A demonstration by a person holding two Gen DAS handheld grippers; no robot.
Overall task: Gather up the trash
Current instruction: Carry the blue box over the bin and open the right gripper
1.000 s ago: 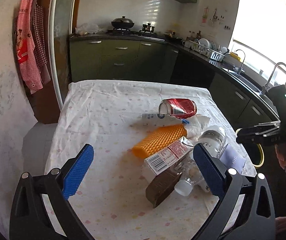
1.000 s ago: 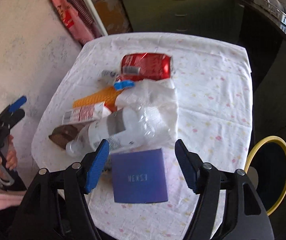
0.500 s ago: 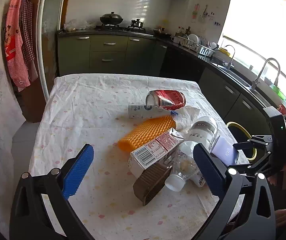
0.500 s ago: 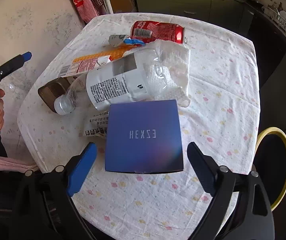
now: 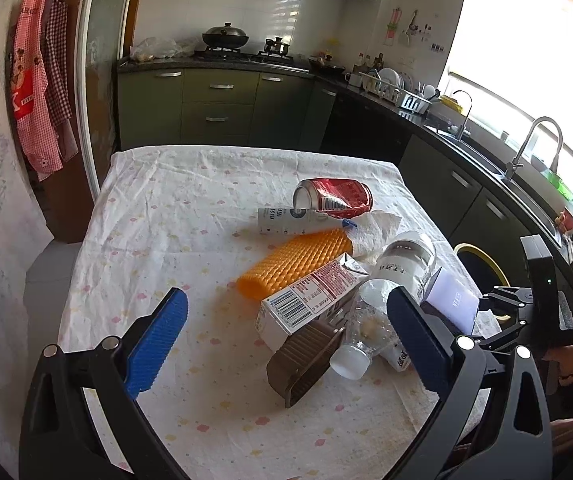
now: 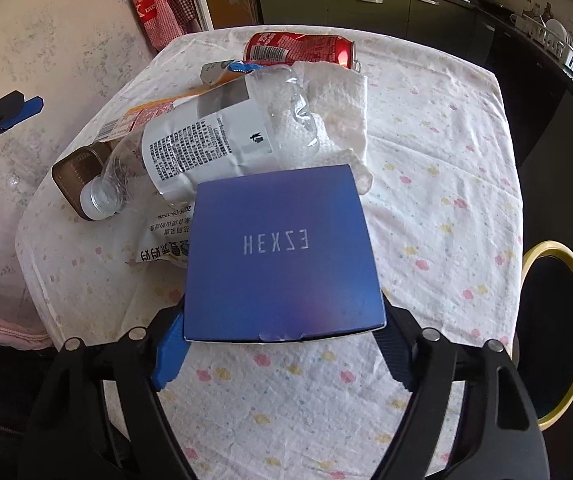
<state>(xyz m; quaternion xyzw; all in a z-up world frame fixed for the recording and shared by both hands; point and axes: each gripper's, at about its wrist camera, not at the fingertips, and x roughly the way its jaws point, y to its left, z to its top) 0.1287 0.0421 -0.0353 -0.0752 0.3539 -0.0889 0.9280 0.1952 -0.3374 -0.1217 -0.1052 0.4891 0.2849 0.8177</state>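
Since a second ago the right gripper (image 6: 282,356) has dropped down over the blue box (image 6: 282,256), which then lay ahead of its fingertips and now sits between them; the left gripper (image 5: 286,344) has barely shifted.

Nearest in the right wrist view, the jaws are closing on the box from either side, the blue pads at its near corners. Whether they press yet I cannot tell, since the lid hides the contact. The box lies flat on the tablecloth (image 6: 438,184) near the table's front edge, its far edge overlapping a printed wrapper (image 6: 162,244) and touching the crushed plastic bottle (image 6: 206,148).

It looks like light, stiff card (probably empty), with a smooth lid, so a hold across the side walls well in from the corners should keep it from pivoting or buckling.

Beyond it lie a paper towel (image 6: 338,100), a milk carton (image 5: 310,300), a brown tray (image 5: 302,360), an orange sleeve (image 5: 294,264) and, farthest, a red can (image 6: 298,48). A yellow-rimmed bin (image 6: 558,320) stands beside the table.

The left gripper hovers wide open and empty.
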